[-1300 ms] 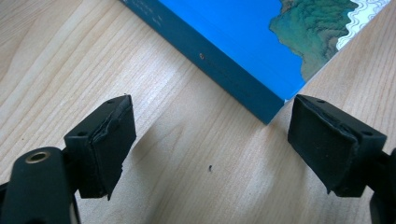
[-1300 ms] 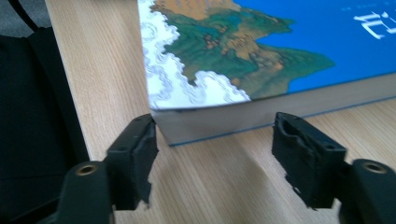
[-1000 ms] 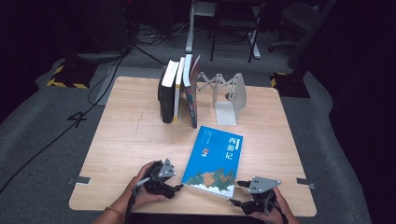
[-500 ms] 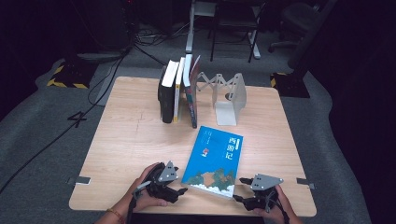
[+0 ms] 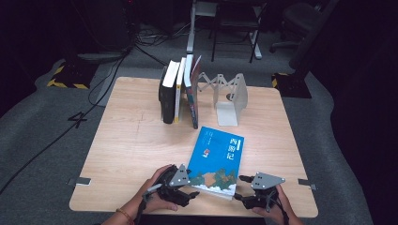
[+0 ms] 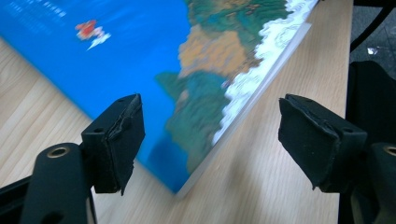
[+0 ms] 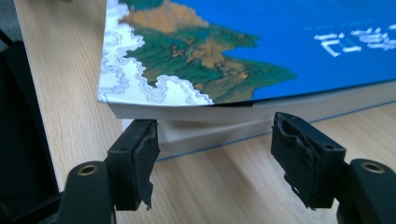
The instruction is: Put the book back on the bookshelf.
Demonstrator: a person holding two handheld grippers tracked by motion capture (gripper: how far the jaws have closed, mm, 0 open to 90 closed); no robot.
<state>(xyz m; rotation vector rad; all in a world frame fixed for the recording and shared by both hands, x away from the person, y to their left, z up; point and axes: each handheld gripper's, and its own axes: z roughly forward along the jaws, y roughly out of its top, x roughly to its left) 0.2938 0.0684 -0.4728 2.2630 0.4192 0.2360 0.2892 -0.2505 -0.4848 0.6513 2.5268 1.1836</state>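
Left gripper [image 5: 190, 193]: your jaws stand wide apart, holding nothing, just beside the book's near left corner.
Right gripper [image 5: 240, 197]: your jaws are spread, gripping nothing, close to the book's near edge.
Book [image 5: 217, 159]: blue cover, lying flat near the table's [image 5: 131, 140] near edge, between your grippers.

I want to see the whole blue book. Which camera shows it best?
The high view: the blue book lies flat and whole there, title showing. The left gripper view catches one blurred cover corner; the right gripper view shows its near corner and page edges close up.
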